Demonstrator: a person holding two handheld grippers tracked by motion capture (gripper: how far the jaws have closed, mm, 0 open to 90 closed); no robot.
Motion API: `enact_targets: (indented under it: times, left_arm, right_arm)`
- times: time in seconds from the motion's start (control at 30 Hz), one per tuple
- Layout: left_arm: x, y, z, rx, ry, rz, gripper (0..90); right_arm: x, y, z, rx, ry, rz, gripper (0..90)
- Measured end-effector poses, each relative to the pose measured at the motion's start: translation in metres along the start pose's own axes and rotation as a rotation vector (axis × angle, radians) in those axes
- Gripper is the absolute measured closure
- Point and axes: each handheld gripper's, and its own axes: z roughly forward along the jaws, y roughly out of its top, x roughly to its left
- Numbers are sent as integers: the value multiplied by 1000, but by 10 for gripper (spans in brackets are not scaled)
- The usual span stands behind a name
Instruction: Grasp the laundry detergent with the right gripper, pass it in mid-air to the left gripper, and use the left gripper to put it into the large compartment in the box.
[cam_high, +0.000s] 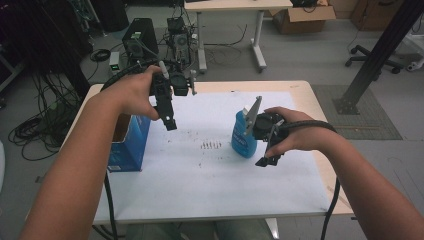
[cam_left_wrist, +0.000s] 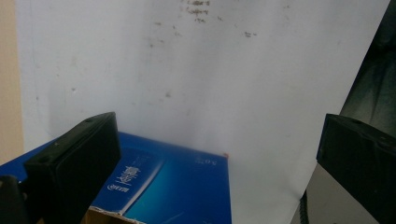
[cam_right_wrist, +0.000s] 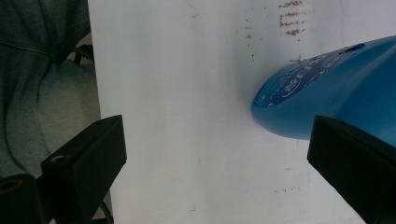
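Observation:
A blue open-topped carton (cam_high: 129, 142) stands on the white sheet (cam_high: 200, 175) at the table's left. My left gripper (cam_high: 169, 120) hangs just right of it, pointing down. In the left gripper view the left gripper (cam_left_wrist: 219, 130) has its jaws wide apart, with the carton's blue side (cam_left_wrist: 182, 182) below them. A blue bottle (cam_high: 243, 136) stands right of centre. My right gripper (cam_high: 265, 159) sits close against its right side. The right gripper (cam_right_wrist: 217, 135) is open too, and the bottle (cam_right_wrist: 336, 84) lies just beyond one jaw; nothing is gripped.
A patch of dark specks (cam_high: 210, 145) marks the sheet between carton and bottle. The wooden table edge (cam_high: 320, 125) runs at the right. Beyond the table lie floor cables (cam_high: 45, 125), black equipment (cam_high: 140, 40), a second table (cam_high: 235, 6) and a black post (cam_high: 380, 50).

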Motion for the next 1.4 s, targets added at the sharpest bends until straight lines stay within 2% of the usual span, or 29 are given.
enact_targets:
  times: [0.17, 0.33, 0.7, 0.77, 1.07, 1.4]
  left_arm:
    - [0, -2, -1, 0, -2, -3, 2]
    - [-6, -4, -3, -4, -2, -2, 2]
    - [-33, -4, 3, 5, -6, 30, 4]
    - [-40, -5, 9, 9, -10, 39, 4]
    - [-54, -15, 20, 5, -21, 43, 4]
    - [-70, -25, 27, -4, -26, 54, 4]
  right_arm:
    - [0, 0, -2, -7, -6, 1, 48]
    - [2, -4, -4, -13, -10, 7, 48]
    - [10, -22, -6, -26, -32, 50, 49]
    - [12, -29, -7, -35, -36, 71, 48]
    - [12, -43, 1, -44, -41, 125, 49]
    - [6, -59, 9, -70, -49, 200, 49]
